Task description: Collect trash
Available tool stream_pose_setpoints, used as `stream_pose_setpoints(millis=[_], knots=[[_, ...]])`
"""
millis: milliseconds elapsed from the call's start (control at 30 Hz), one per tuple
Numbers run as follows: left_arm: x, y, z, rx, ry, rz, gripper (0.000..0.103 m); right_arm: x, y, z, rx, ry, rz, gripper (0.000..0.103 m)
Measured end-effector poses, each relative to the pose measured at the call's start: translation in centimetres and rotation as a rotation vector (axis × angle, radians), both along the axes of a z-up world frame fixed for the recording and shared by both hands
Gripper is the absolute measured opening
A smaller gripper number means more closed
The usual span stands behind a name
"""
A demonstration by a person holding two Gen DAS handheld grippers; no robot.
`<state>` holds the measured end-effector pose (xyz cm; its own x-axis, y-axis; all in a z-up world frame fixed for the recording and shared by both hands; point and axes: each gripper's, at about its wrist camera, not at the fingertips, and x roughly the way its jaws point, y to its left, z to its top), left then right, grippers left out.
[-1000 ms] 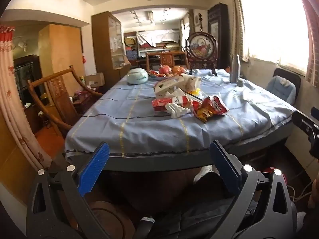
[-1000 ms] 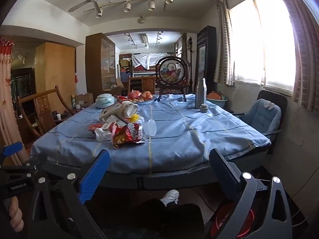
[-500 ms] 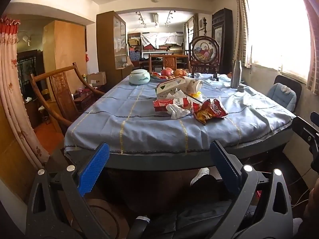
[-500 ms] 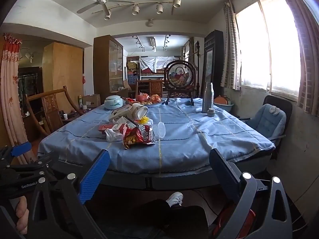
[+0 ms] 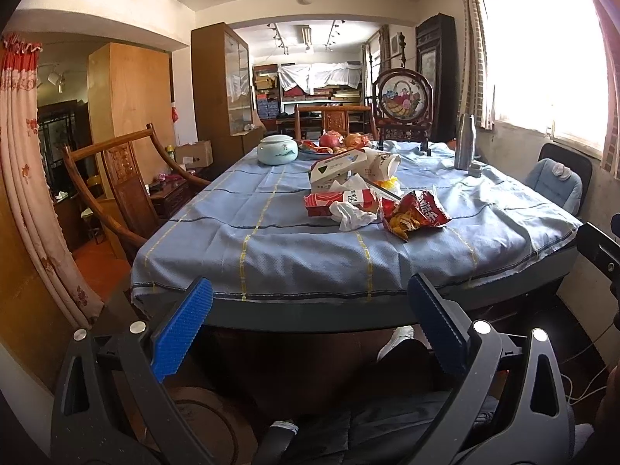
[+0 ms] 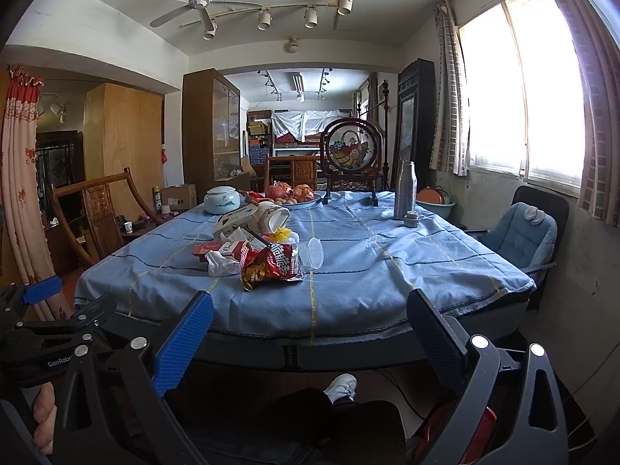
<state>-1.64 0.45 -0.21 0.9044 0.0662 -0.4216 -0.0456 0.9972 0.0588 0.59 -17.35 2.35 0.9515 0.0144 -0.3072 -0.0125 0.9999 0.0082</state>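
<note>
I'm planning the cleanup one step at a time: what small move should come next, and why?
Probably bring the right gripper forward over the table's near edge toward the red snack bag. Both grippers, the left gripper too, are open, empty and short of the table, and the bag is the piece of the trash pile nearest that edge, beside the crumpled tissue.

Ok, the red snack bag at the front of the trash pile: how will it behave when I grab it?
The red snack bag looks crumpled and torn open, so it will probably flex and crush rather than stay stiff. Its glossy film may slip. Contents seem to show at the opening, so tilting it could spill crumbs onto the blue tablecloth.
</note>
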Motion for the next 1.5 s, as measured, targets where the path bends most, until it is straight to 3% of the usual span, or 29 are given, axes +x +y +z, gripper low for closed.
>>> stream_pose_setpoints(millis=[1500], knots=[[-0.07, 0.77, -0.22, -0.003, 0.003, 0.009, 0.096, -0.05, 0.03, -0.04, 0.001, -0.003, -0.001, 0.098]])
